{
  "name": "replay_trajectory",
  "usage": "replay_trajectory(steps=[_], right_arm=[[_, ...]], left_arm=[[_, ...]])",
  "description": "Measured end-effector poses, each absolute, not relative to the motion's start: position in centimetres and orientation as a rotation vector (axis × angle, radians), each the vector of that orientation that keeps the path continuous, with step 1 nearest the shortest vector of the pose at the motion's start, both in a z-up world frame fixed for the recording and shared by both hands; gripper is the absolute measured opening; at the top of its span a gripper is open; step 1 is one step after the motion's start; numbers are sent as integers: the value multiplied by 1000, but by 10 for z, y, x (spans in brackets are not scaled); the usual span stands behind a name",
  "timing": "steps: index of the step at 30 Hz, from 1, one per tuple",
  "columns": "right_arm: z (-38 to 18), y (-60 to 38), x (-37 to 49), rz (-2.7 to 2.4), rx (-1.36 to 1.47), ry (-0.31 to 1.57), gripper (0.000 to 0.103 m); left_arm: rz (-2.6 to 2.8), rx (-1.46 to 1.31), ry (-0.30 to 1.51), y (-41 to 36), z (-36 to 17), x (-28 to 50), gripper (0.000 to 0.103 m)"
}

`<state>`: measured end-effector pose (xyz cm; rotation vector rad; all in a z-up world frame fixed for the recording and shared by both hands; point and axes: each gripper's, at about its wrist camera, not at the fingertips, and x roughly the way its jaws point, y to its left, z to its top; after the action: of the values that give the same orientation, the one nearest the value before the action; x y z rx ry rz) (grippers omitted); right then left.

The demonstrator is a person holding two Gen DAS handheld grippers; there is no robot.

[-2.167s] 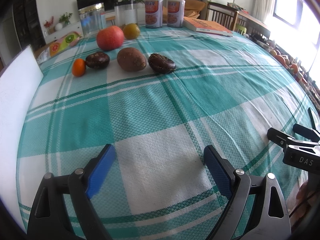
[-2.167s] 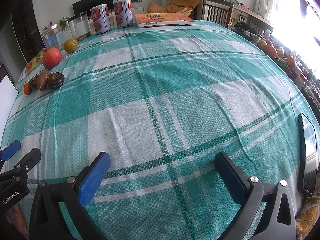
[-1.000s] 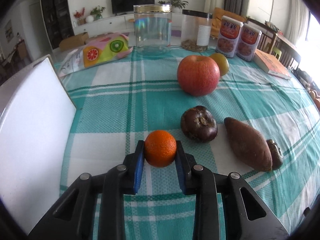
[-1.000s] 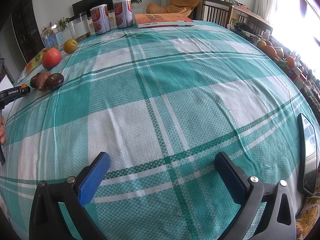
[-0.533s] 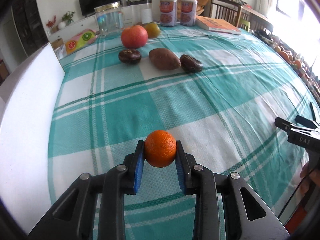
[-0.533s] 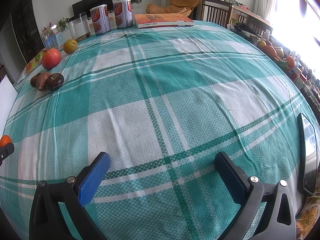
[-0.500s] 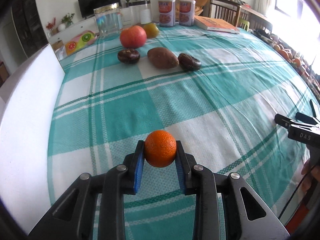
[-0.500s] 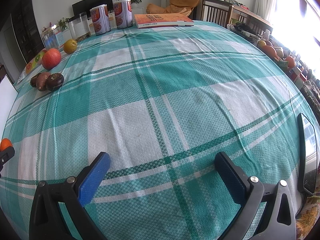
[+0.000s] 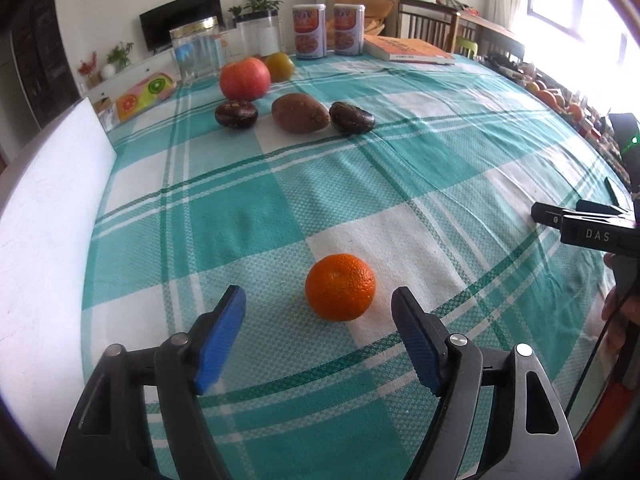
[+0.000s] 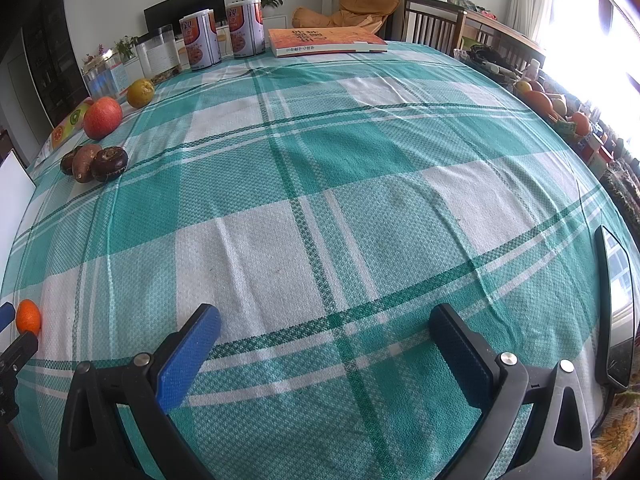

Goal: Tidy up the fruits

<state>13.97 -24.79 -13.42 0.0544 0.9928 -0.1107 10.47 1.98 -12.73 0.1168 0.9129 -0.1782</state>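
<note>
Blue-padded left gripper (image 9: 318, 340) is nearest in the left wrist view, jaws opening, with the small orange (image 9: 340, 287) sitting on the checked tablecloth (image 9: 400, 168) between the two pads and touching neither. Orange rests on a white square of the cloth, closer to the right pad than the left. White board (image 9: 44, 216) stands along the table's left edge. Right gripper (image 10: 324, 344) points down at bare cloth in its own view, jaws wide apart, nothing between them; it also shows at the right edge of the left wrist view, with part of a hand (image 9: 618, 312) below it. Dark phone (image 10: 616, 308) lies at the right table edge. Well apart from the orange, farther back, a row of three: dark round fruit (image 9: 236, 115), brown oval fruit (image 9: 300, 113), dark wrinkled fruit (image 9: 352, 117), close to each other. Behind them the red apple (image 9: 245, 79), and just behind that a yellow-orange fruit (image 9: 280, 66). Far end: clear jar (image 9: 197, 54), two printed cans (image 9: 308, 32), orange book (image 9: 408, 50), fruit-print packet (image 9: 144, 90).
</note>
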Motion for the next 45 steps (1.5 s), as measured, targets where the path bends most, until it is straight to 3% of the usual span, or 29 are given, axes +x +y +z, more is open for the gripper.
replay_trajectory(steps=[5,7,8,14,19,21,25,28,29,30,31,34,41,45], right_arm=[[-134,-248,140,-111,54,993,103],[-134,-248,140,-111,54,993,103],[-134,-248,140,-111,54,993,103],[-124,-237,150,4,104,1006,103],[-87,-149,218,375,66,997,98],[-79,-104,253,462,-5,1024,86],[-87,-29,308,495,-204,1102,79],[-108,-2,332,490,-277,1204,66],[-116,3,336,476,-313,1247,50],[-122,5,338,459,-350,1274,40],[-122,3,338,462,-347,1274,40],[-106,-20,326,473,-221,1252,40],[-77,-116,260,637,440,1192,40],[-62,-88,212,769,574,1184,40]], left_arm=[[-201,89,909,14,-131,110,76],[-198,90,898,13,-132,110,54],[-207,90,901,12,-133,111,36],[-232,7,877,23,-125,106,33],[-249,-90,876,35,-108,97,33],[-249,-125,884,41,-102,91,33],[-238,-209,910,59,-91,80,33],[-231,-242,909,71,-81,70,33],[-231,-243,905,74,-78,66,33],[-231,-243,900,75,-74,63,33],[-234,-246,893,77,-71,59,33],[-249,-262,865,82,-60,52,33],[-312,-336,833,94,-34,32,33],[-353,-447,805,125,-2,6,33]])
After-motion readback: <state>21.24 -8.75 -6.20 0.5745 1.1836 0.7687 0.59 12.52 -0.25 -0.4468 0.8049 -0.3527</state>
